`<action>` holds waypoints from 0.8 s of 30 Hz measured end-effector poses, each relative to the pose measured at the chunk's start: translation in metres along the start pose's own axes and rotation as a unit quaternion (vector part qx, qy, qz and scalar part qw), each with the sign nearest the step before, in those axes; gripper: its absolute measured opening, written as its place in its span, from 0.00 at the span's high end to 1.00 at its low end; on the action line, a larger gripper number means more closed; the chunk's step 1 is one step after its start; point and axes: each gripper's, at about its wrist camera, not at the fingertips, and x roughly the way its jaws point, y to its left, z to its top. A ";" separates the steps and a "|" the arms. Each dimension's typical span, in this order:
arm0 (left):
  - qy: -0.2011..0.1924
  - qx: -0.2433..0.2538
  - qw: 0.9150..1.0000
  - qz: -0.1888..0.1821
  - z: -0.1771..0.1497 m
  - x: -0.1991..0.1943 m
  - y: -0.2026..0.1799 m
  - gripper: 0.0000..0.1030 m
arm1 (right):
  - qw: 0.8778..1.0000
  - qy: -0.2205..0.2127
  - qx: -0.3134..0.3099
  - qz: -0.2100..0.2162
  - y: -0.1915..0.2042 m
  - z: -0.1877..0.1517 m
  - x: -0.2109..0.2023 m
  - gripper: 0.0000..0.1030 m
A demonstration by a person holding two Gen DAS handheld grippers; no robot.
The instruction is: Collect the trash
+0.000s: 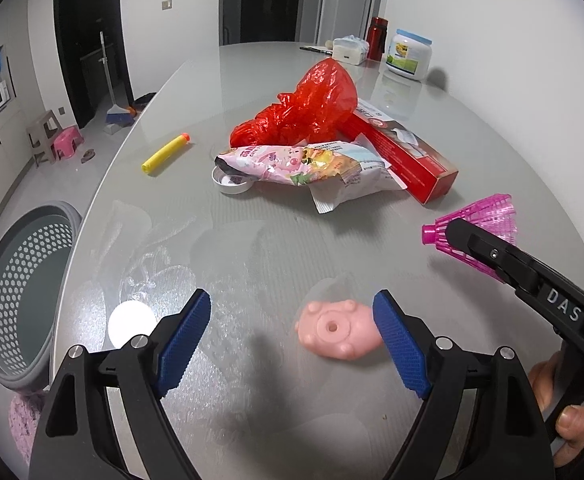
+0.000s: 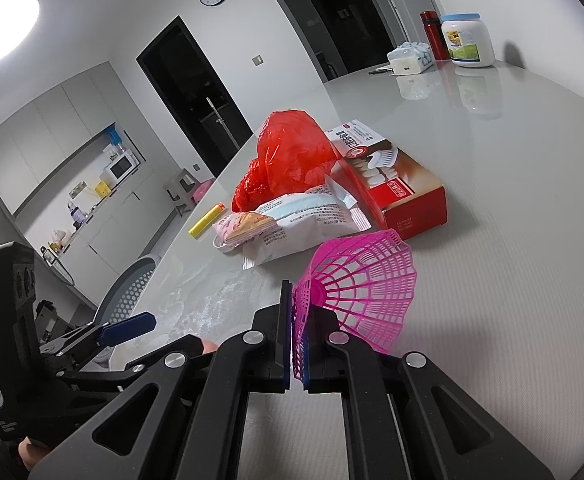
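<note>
Blue-padded left gripper hangs wide open over the grey table, the pink toy piece just inside its right pad. It looks next for pickup, calling for a short drop and squeeze. Rightward, the right gripper pinches a pink shuttlecock; the basket waits off the table's left edge.

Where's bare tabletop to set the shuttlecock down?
Free: right of the red box, up to the white jar; also between the snack bag and pink toy. Crowded: centre pile around the red plastic bag.
</note>
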 end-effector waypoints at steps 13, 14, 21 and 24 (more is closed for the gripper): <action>0.014 0.016 1.000 -0.023 -0.003 0.003 -0.012 0.21 | 1.000 -0.002 0.001 -0.020 -0.007 -0.002 -0.007 0.96; 0.016 0.017 0.999 -0.025 -0.004 0.005 -0.013 0.21 | 1.000 -0.002 0.001 -0.020 -0.008 -0.002 -0.008 0.96; 0.043 0.012 0.998 -0.035 -0.007 0.023 -0.016 0.34 | 1.000 -0.003 0.002 -0.018 -0.010 -0.003 -0.010 0.96; 0.043 0.012 0.998 -0.041 -0.008 0.024 -0.016 0.44 | 1.000 -0.002 0.001 -0.019 -0.010 -0.003 -0.009 0.96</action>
